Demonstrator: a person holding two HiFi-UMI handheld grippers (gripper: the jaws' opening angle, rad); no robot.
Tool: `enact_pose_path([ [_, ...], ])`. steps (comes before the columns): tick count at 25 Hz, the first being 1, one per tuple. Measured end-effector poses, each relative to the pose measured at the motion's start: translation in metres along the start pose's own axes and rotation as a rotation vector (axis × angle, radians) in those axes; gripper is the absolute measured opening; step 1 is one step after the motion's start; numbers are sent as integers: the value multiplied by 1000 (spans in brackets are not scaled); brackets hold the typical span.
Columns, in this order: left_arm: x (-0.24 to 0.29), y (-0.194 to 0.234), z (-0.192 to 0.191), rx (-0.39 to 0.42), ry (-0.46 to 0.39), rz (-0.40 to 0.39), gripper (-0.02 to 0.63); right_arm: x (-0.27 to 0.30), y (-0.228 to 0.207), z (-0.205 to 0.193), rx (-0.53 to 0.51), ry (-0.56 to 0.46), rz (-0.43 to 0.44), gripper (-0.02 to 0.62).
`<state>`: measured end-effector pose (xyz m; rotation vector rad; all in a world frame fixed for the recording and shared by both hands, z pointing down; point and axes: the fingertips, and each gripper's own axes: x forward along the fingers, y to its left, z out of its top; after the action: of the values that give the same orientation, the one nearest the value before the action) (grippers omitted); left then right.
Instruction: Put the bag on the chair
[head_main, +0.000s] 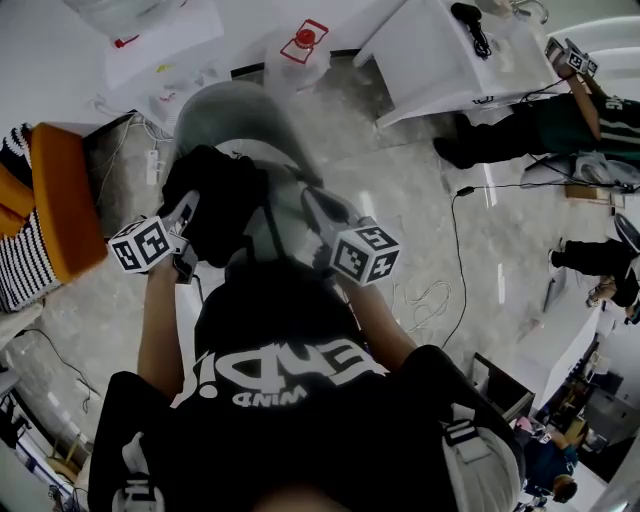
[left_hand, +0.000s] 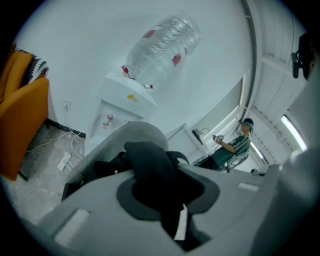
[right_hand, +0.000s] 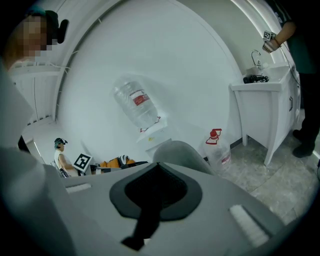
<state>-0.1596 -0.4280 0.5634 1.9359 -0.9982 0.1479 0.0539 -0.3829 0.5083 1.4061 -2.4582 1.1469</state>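
On the chair (head_main: 235, 115) seat, I'm setting down the bag (head_main: 215, 200), my left fingers (left_hand: 90, 210) clenching its black fabric and my right fingers (right_hand: 225, 200) pressing together on seemingly nothing; next I'm needing to unclench and pull back clear.

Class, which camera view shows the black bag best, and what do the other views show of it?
The head view: most of the black bag shows, against the grey chair, held by the left gripper. The left gripper view shows only fabric bunched between the fingers; the right gripper view, just a black strip, apparently its strap.
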Motion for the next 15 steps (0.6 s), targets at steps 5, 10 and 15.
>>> enact_pose_path([
  [5, 8, 15, -10, -2, 14, 20, 81, 8, -3, -4, 0, 19, 8, 0],
  [10, 8, 22, -17, -21, 14, 33, 87, 11, -2, -5, -1, 34, 21, 1],
  [15, 5, 19, -26, -8, 29, 48, 104, 13, -1, -5, -2, 32, 31, 0],
])
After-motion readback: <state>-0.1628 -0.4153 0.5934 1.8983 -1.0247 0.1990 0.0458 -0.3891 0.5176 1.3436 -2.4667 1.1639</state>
